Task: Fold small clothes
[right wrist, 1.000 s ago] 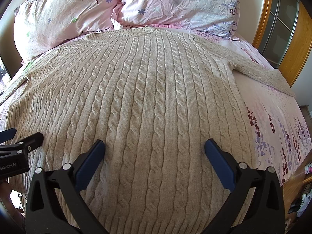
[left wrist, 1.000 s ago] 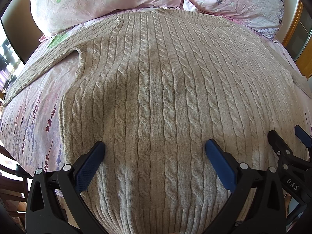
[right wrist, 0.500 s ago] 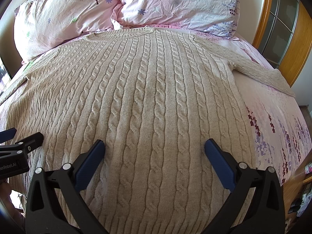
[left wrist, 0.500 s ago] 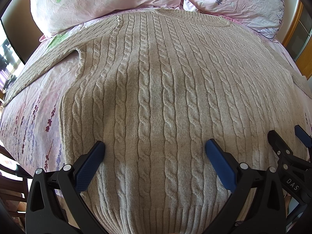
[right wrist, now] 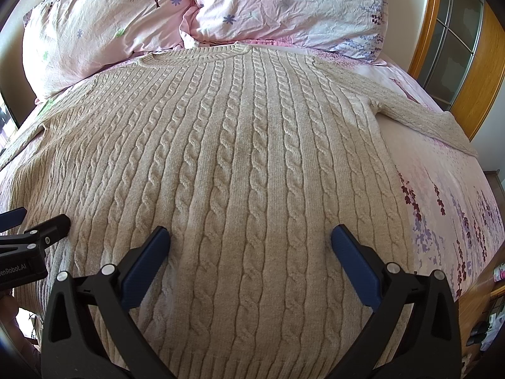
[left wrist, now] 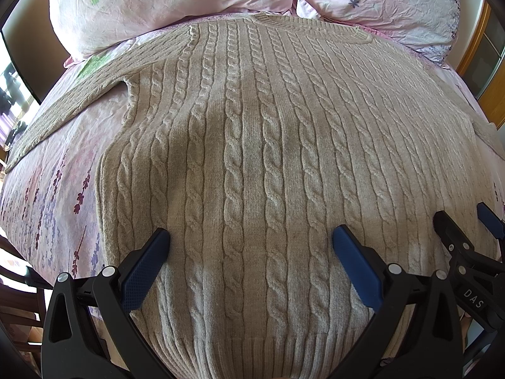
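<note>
A beige cable-knit sweater (left wrist: 252,145) lies flat and face up on the bed, collar toward the pillows, both sleeves spread out to the sides; it also shows in the right wrist view (right wrist: 240,158). My left gripper (left wrist: 251,240) is open and empty, hovering over the sweater's lower left half near the ribbed hem (left wrist: 258,350). My right gripper (right wrist: 251,240) is open and empty over the lower right half. Each gripper shows at the edge of the other's view: the right one (left wrist: 460,224) and the left one (right wrist: 34,221).
Two pink floral pillows (left wrist: 164,3) (right wrist: 284,3) lie at the head of the bed. The pink floral sheet (right wrist: 448,208) shows beside the sweater. A wooden-framed glass door (right wrist: 454,38) stands at the right. A wooden chair (left wrist: 19,309) stands at the lower left.
</note>
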